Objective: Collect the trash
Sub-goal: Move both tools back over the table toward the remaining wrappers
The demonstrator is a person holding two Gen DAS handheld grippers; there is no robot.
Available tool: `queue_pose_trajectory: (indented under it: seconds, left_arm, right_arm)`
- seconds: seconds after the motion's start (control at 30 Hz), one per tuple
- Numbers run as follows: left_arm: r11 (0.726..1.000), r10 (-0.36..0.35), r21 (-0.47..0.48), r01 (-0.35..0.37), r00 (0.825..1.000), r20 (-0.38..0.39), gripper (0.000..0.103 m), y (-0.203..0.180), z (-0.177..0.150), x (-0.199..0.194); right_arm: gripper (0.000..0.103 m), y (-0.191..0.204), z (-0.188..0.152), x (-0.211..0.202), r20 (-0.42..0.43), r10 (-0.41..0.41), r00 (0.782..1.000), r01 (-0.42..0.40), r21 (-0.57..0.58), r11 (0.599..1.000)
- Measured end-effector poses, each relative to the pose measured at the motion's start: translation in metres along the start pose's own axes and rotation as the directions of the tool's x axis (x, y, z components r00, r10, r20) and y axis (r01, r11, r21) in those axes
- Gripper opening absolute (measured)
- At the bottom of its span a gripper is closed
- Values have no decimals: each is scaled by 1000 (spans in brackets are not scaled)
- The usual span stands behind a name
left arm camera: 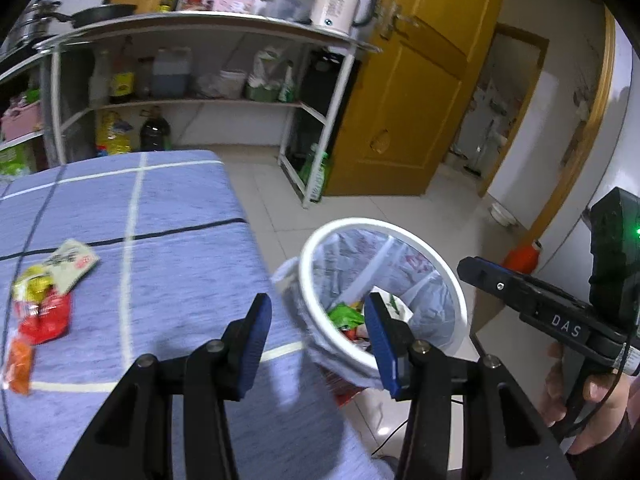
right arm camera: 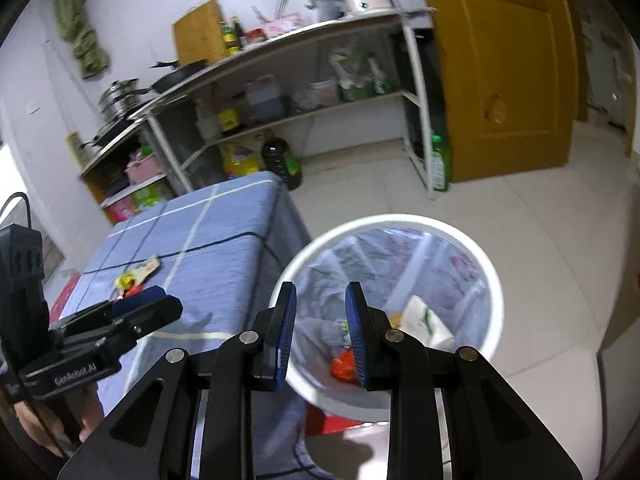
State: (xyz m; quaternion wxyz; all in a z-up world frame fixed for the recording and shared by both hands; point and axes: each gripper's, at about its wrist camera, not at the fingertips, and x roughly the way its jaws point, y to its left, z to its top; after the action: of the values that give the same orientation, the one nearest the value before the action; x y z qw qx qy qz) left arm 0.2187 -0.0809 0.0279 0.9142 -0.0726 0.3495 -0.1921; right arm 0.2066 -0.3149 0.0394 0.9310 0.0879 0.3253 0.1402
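Observation:
Several wrappers lie at the left of the blue checked tablecloth (left arm camera: pixel 180 264): a pale green packet (left arm camera: pixel 74 264), a yellow wrapper (left arm camera: pixel 32 284), a red one (left arm camera: pixel 46 316) and an orange one (left arm camera: pixel 20 364). A white bin (left arm camera: pixel 384 225) with a clear liner stands on the floor beside the table's corner and holds a green wrapper (left arm camera: pixel 344 314), an orange wrapper (right arm camera: pixel 344 364) and a white packet (right arm camera: pixel 424 320). My left gripper (left arm camera: pixel 316 304) is open and empty over the table's edge next to the bin. Above the bin (right arm camera: pixel 400 220), my right gripper (right arm camera: pixel 321 292) is open and empty.
A white metal shelf rack (left arm camera: pixel 320 120) with bottles, pans and a kettle (left arm camera: pixel 340 4) stands behind the table. A yellow wooden door (left arm camera: pixel 420 100) is at the right. Pale floor tiles (right arm camera: pixel 540 240) surround the bin, and something red (right arm camera: pixel 332 420) lies at its base.

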Motion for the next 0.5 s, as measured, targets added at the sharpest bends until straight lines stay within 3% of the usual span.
queue_pose_trajectory:
  seconds: [0.27,0.5]
  left_arm:
    - [993,104,-61,-100,993,52,50,52,-13,-46]
    - [971,217,-119,-208,974,69,50,107,-29,-77]
  right_arm:
    - [26,56,-2,7,-7,74,997,-75,-105,992]
    - [26,110,-8,22,-56,137,989,-145,-202,968]
